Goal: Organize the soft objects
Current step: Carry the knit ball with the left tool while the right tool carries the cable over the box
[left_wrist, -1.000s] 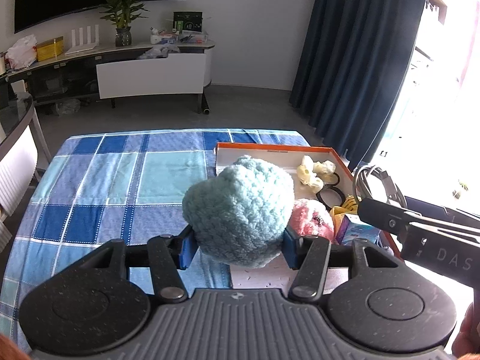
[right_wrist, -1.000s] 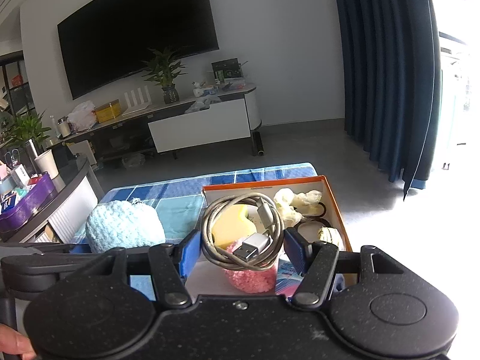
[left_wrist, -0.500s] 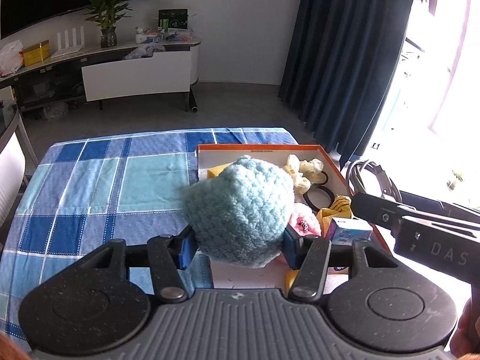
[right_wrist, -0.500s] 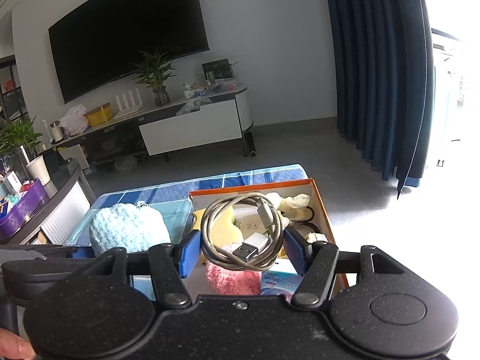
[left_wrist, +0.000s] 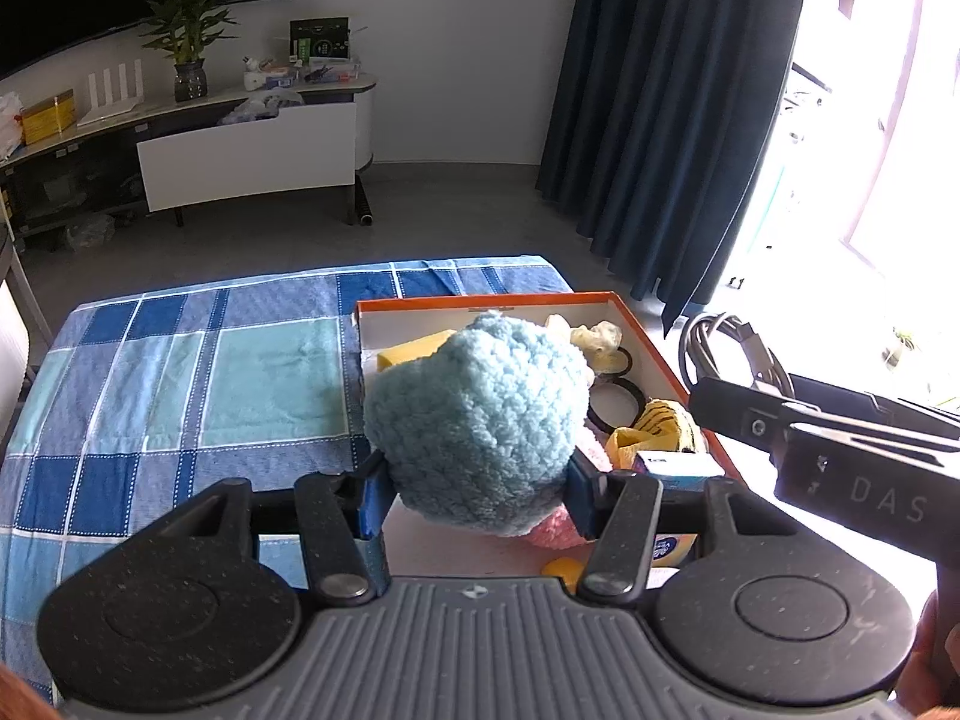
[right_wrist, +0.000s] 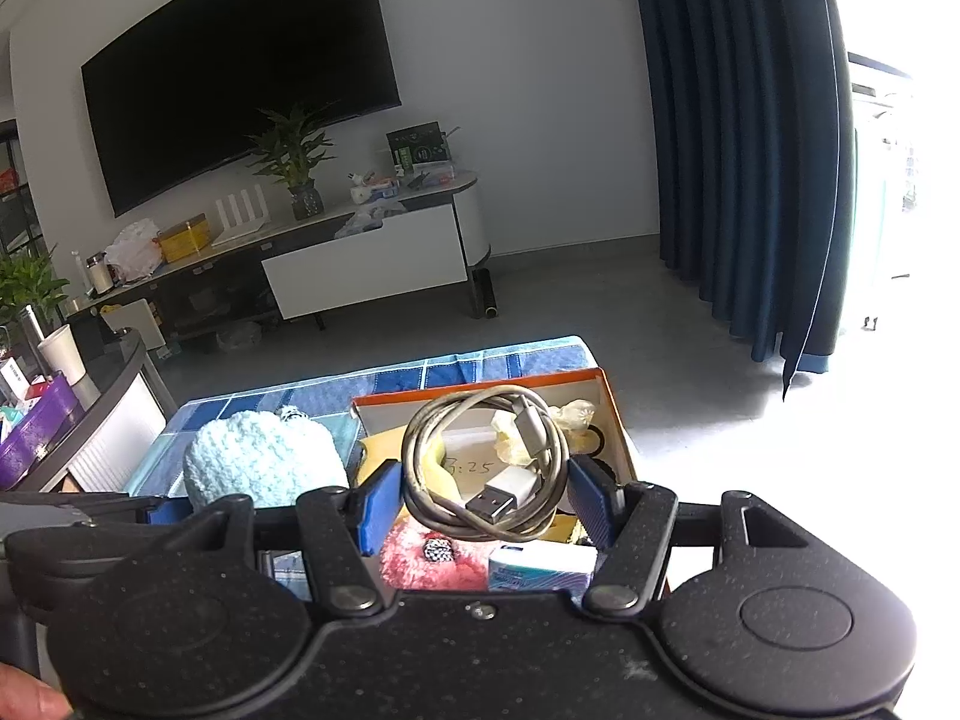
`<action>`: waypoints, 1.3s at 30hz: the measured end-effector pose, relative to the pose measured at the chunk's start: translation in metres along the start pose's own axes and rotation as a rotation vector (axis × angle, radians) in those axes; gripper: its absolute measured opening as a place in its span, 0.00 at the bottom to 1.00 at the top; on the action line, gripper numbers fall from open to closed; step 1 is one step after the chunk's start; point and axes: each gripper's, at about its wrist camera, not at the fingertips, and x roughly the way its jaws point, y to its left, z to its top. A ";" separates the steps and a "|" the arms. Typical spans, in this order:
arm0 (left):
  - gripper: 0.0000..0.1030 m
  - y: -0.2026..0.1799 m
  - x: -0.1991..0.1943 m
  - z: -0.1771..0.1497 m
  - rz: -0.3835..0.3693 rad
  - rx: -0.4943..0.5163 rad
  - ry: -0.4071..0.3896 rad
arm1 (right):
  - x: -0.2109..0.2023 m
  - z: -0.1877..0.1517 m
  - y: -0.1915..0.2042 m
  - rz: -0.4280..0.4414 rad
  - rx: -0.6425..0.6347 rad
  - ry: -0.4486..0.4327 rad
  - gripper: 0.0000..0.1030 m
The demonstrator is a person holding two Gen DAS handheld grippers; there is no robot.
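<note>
1. Holding a fluffy light-blue crochet ball (left_wrist: 477, 420), the left tongs (left_wrist: 474, 489) have both blue pads pressed into its sides, right above the near-left part of the orange box (left_wrist: 651, 336).
2. Right tongs (right_wrist: 480, 501) are clamped on a coiled grey USB cable (right_wrist: 480, 462), hanging over that same box.
3. Below the tongs, inside the box: a pink fuzzy thing (right_wrist: 435, 558), yellow bits, black rings.
4. Box sits on the blue checked cloth (left_wrist: 180, 372) on the desk.
</note>
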 end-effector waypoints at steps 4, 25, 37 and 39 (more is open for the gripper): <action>0.55 -0.003 0.004 0.002 -0.003 0.006 0.006 | 0.001 0.002 -0.003 -0.002 0.006 0.001 0.70; 0.55 -0.008 0.018 0.011 -0.010 0.013 0.019 | 0.006 0.007 -0.006 -0.010 0.007 -0.007 0.70; 0.55 -0.009 0.031 0.017 -0.016 0.006 0.038 | 0.015 0.007 -0.009 -0.016 0.009 0.003 0.70; 0.55 -0.008 0.034 0.018 -0.016 0.004 0.040 | 0.017 0.007 -0.009 -0.019 0.008 0.007 0.70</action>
